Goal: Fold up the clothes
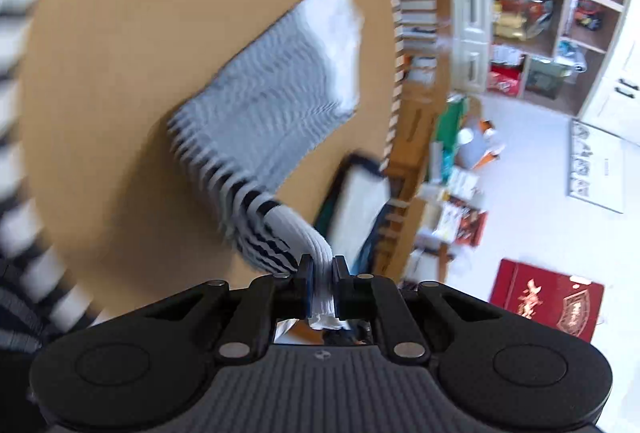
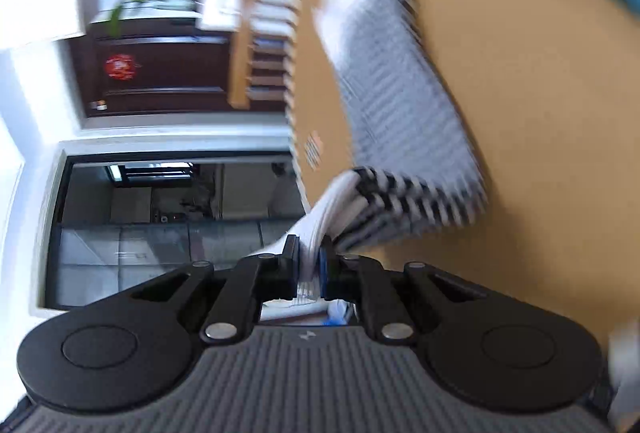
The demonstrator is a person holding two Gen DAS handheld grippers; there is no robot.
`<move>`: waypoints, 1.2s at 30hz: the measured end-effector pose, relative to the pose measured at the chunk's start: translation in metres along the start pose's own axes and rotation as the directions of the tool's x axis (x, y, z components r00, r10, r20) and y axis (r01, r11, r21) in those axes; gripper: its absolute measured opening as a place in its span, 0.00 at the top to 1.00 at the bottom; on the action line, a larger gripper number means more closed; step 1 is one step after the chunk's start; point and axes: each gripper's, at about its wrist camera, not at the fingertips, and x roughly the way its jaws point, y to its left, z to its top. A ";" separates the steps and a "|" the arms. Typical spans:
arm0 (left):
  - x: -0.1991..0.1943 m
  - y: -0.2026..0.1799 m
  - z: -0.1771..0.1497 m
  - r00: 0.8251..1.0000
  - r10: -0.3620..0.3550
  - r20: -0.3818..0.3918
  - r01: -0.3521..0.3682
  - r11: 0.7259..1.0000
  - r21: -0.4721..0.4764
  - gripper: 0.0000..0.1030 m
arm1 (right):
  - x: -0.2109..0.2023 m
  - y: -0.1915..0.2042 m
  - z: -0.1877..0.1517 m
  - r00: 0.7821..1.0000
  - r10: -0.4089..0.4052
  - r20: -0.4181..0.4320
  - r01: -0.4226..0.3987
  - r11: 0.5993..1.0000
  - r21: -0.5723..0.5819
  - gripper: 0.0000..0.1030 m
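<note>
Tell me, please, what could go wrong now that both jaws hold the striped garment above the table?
Each gripper, left and right, pinches only a narrow white edge of the striped garment, so the fabric may slip out. The rest hangs over the brown table, near its edge, and could drag or fold unevenly.

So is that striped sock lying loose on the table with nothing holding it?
No, the left gripper has its fingers clamped on the white cuff of the striped sock, which hangs from them over the brown table.
</note>
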 end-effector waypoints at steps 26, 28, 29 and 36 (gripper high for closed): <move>0.185 -0.069 0.316 0.964 0.118 0.239 -0.130 0.991 0.038 0.54 | 0.187 -0.008 0.277 0.859 -0.333 0.389 0.336 0.940 0.062 0.47; 0.173 -0.086 0.299 0.957 0.139 0.254 -0.208 0.940 0.270 0.54 | 0.185 0.009 0.262 0.835 -0.351 0.423 0.440 0.888 -0.133 0.47; 0.171 -0.083 0.282 0.956 0.165 0.242 -0.241 0.914 0.327 0.54 | 0.190 0.014 0.253 0.833 -0.369 0.413 0.485 0.845 -0.224 0.47; 0.152 -0.045 0.180 0.937 0.291 0.194 -0.350 0.762 0.545 0.56 | 0.213 0.005 0.180 0.814 -0.453 0.364 0.573 0.726 -0.380 0.61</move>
